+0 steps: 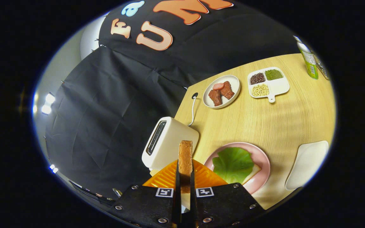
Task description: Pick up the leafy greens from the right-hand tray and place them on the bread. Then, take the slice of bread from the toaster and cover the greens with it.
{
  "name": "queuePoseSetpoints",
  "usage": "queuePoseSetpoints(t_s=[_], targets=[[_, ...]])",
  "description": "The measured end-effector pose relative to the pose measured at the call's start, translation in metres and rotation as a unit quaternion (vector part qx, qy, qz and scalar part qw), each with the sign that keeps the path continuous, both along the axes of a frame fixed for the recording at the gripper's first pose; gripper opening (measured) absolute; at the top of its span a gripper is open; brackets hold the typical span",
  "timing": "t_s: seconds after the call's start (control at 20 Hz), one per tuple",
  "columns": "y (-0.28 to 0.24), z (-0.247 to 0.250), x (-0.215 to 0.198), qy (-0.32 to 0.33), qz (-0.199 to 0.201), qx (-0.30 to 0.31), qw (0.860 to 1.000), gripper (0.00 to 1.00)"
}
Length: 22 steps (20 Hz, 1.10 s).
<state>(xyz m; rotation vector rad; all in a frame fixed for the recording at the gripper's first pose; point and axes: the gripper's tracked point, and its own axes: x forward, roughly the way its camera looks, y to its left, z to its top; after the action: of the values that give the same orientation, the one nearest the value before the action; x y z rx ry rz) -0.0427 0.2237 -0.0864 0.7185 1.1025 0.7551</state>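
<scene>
The gripper (185, 177) pinches the toast (185, 155) by its thin edge, so it could slip or land crooked off the leaf (233, 164).

Hand-held gripper (185, 177) clamping an upright brown bread slice (185, 156) edge-on beside the white toaster (166, 142); a green lettuce leaf (233, 164) covers bread on the pink plate (261, 158), light wooden table (280, 117).
</scene>
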Motion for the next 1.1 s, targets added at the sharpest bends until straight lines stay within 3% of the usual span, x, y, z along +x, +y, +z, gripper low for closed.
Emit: queuePoseSetpoints(t_s=[0.8, 1.1], targets=[[-0.014, -0.08, -0.038, 0.078, 0.013, -0.003, 0.997, 0.11], [-0.019, -0.104, -0.035, 0.078, 0.005, -0.042, 0.996, 0.11]])
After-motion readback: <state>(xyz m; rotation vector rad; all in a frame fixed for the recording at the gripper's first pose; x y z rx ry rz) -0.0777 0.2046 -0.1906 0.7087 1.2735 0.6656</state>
